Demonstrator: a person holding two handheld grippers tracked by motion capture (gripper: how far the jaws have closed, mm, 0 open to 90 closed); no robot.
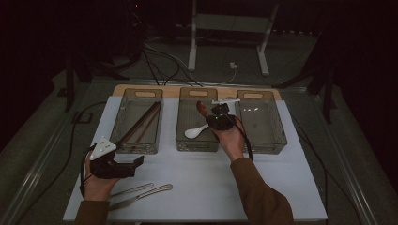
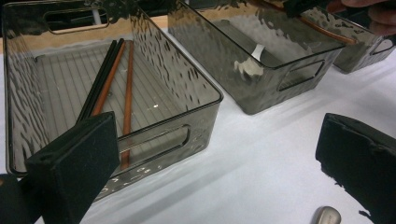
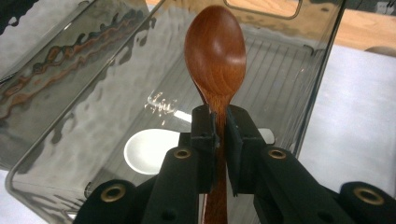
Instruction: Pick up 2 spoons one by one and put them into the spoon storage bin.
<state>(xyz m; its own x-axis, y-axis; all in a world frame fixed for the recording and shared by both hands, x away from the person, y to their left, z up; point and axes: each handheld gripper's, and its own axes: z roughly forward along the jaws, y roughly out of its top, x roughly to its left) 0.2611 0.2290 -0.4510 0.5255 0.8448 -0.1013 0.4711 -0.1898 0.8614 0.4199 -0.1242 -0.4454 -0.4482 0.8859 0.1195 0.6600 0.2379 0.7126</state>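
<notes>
A brown wooden spoon (image 3: pixel 215 51) is clamped by its handle in my right gripper (image 3: pixel 220 121), bowl pointing away. In the high view that right gripper (image 1: pixel 212 114) holds the wooden spoon (image 1: pixel 202 108) over the middle bin (image 1: pixel 184 140). A white spoon (image 3: pixel 149 150) lies on this bin's floor just below. My left gripper (image 2: pixel 217 163) stands open with nothing between its pads, in front of the left bin (image 2: pixel 205 100), which holds several chopsticks (image 2: pixel 109 79). From above, the left gripper (image 1: pixel 136 166) rests low near the table's front left.
A third grey bin (image 1: pixel 281 140) at the right looks empty. Two metal pieces of cutlery (image 1: pixel 141 192) lie on the white mat (image 1: pixel 197 187) near the front left, beside the left hand. Bin walls rise close around the held spoon.
</notes>
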